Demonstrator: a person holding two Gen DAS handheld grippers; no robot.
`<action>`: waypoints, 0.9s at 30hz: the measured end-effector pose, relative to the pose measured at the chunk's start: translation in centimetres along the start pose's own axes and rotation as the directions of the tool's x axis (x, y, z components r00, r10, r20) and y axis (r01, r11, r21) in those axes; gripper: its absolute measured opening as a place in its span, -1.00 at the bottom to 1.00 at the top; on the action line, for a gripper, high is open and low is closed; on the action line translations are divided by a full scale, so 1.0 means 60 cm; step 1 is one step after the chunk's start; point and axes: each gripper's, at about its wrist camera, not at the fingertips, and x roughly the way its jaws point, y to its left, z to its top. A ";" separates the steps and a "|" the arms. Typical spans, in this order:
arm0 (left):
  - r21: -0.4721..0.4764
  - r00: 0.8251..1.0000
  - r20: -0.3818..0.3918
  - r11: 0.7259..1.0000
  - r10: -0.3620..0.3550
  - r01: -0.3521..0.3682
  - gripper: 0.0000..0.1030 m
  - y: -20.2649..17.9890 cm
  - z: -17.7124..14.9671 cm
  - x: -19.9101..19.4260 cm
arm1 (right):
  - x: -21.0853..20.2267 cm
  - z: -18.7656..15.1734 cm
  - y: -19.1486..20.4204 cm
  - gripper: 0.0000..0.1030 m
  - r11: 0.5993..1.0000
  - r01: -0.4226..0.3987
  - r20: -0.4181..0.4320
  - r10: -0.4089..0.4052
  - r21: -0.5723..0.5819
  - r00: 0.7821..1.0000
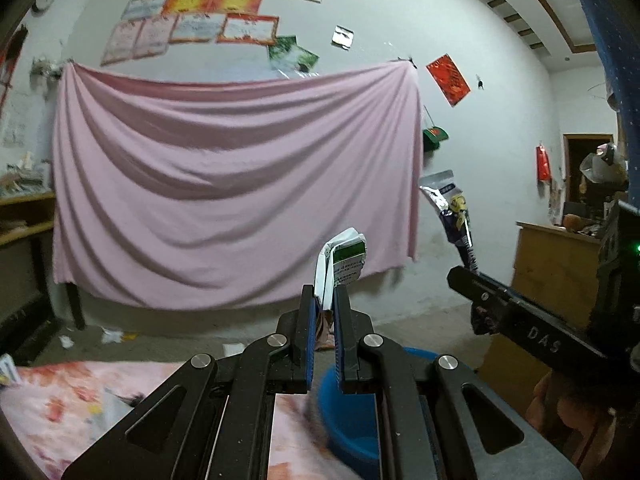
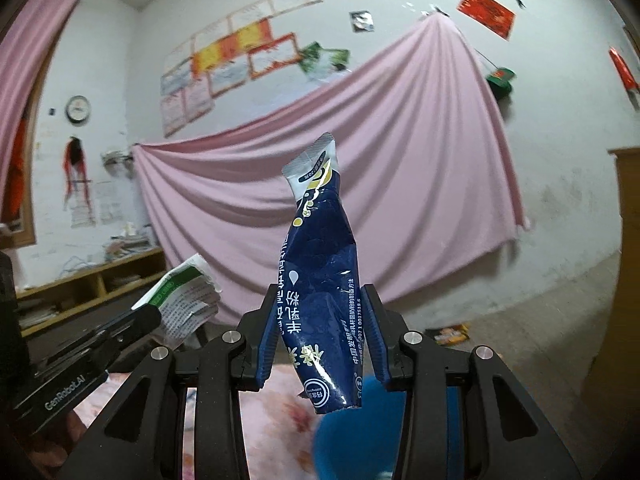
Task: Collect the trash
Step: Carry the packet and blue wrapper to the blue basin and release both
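**Left wrist view: both wrappers held above the blue bin, drop pending**

Left wrist view shows the left gripper (image 1: pixel 325 312) clenched on a white-and-green paper packet (image 1: pixel 343 258), packet standing upright out of the fingertips, long axis vertical. Directly below and slightly right of those jaws: a blue bin (image 1: pixel 348 420), rim partly hidden by the gripper body, sitting beside a bed with a pink floral cover (image 1: pixel 80 404). Looks like the nearer of the two loads to the bin mouth, though depth is hard to judge through the fisheye.

Right wrist view shows the right gripper (image 2: pixel 322 324) grasping a dark blue snack wrapper (image 2: pixel 322 280), jaws partly spread and pinching its lower half; wrapper upright, twisted near the top, bottom edge hanging just over the bin (image 2: pixel 360 432). Bin lies below and a little right of centre here.

Likely next: tip or lower each gripper over the bin opening, then release. Both loads tall and light, so may flutter and miss the rim. Grippers close side by side, little spare room between them. More scraps on the floor (image 1: pixel 112 336) by the pink hanging sheet (image 1: pixel 224 176), plus one packet (image 2: pixel 448 334) on the floor at right, not yet collected.
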 end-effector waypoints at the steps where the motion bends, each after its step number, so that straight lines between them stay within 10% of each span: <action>1: -0.009 1.000 -0.013 1.000 -0.009 0.009 -0.89 -0.004 -0.001 0.007 | 0.001 -0.002 -0.007 -0.27 1.000 0.012 -0.011 -0.011 0.006 1.000; 15: -0.076 0.946 -0.321 0.997 -0.048 0.025 -0.88 -0.046 -0.037 0.133 | 0.060 -0.059 -0.084 -0.26 0.985 0.136 -0.275 -0.103 0.104 0.956; 27: -0.171 0.892 -0.440 0.985 -0.100 0.026 -0.81 -0.037 -0.065 0.180 | 0.081 -0.092 -0.131 -0.25 0.959 0.207 -0.410 -0.113 0.191 0.905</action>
